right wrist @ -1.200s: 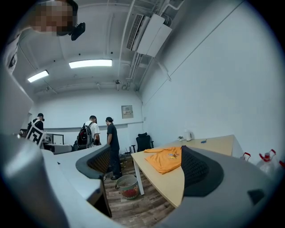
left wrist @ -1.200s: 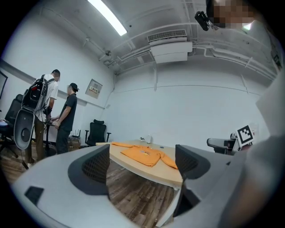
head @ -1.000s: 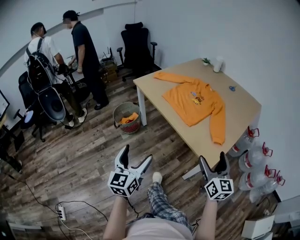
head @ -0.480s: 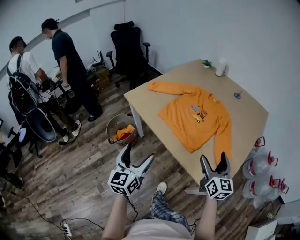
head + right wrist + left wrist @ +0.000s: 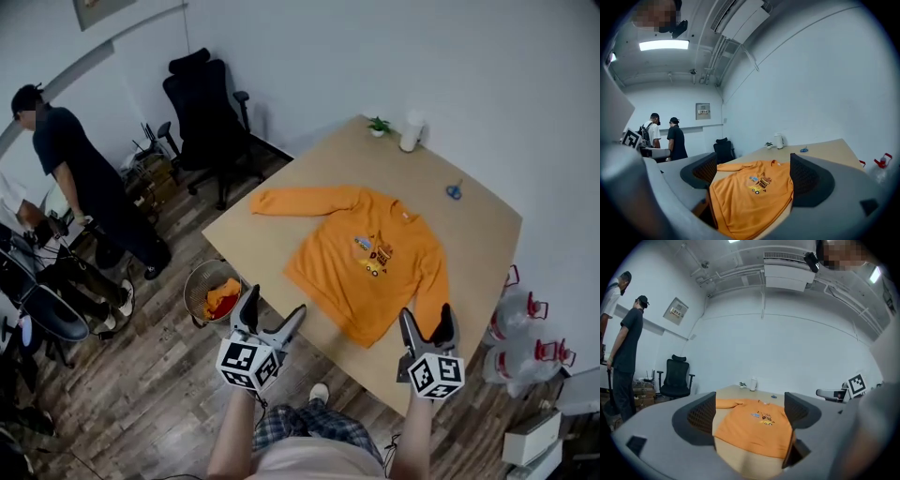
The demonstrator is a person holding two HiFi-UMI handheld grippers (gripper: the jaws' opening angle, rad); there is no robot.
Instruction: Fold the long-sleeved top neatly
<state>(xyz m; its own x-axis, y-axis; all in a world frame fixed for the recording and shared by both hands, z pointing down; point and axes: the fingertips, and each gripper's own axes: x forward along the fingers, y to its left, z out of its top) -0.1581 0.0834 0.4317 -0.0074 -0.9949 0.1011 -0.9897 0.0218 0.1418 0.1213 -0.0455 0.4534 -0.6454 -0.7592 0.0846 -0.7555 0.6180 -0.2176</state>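
Observation:
An orange long-sleeved top (image 5: pixel 366 265) with a small chest print lies flat, front up, on a light wooden table (image 5: pixel 478 225). One sleeve stretches left toward the table corner, the other runs down the right side. My left gripper (image 5: pixel 272 319) hovers open just off the table's near edge, short of the hem. On the right, the right gripper (image 5: pixel 427 325) is open over the near edge, close to the right cuff. The top (image 5: pixel 752 427) shows between the left jaws, and the top (image 5: pixel 752 194) also fills the gap between the right jaws. Neither holds anything.
At the table's far end stand a small plant (image 5: pixel 378 125) and a white bottle (image 5: pixel 410 131); a blue object (image 5: pixel 454 191) lies nearby. A wire basket (image 5: pixel 214 292) sits on the floor left of the table. A black chair (image 5: pixel 206 103) and a person (image 5: pixel 84 187) are further left; water jugs (image 5: pixel 525 337) are right.
The view has closed in on the table: the top and table now lie directly ahead of both grippers. Both grippers stay open in the same pose. The people have shifted toward the left edge.

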